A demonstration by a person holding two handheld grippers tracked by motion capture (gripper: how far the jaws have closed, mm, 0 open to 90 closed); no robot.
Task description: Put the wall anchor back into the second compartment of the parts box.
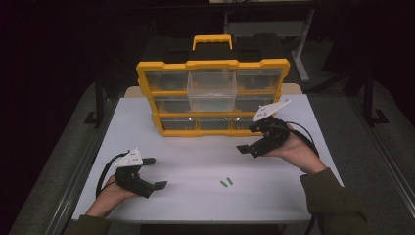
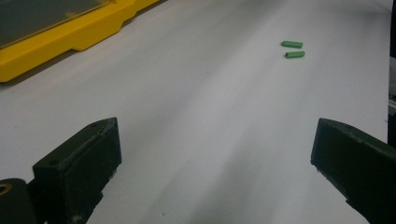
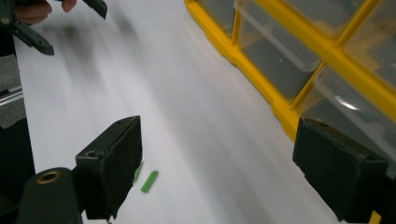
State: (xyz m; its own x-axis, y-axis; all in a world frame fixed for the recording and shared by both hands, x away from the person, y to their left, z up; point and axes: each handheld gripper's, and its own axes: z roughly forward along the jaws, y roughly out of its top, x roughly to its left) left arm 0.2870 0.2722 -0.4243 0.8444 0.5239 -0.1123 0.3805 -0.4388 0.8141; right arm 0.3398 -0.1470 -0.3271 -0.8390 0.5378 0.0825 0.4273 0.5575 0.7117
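Two green sticks (image 1: 225,182) are seen lying side by side on the white worktop (image 1: 195,169), between the two grippers. The right gripper (image 1: 252,147) is held above and behind them, the left gripper (image 1: 152,172) off to their side. Both sets of jaws are wide open and empty.

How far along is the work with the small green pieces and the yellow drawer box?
Done: one clear drawer of the yellow organizer is pulled out. In hand: nothing; the left tongs and right tongs are both open and empty. Left: the two green pieces lie loose on the white table, not yet picked up, probably meant for the drawer.
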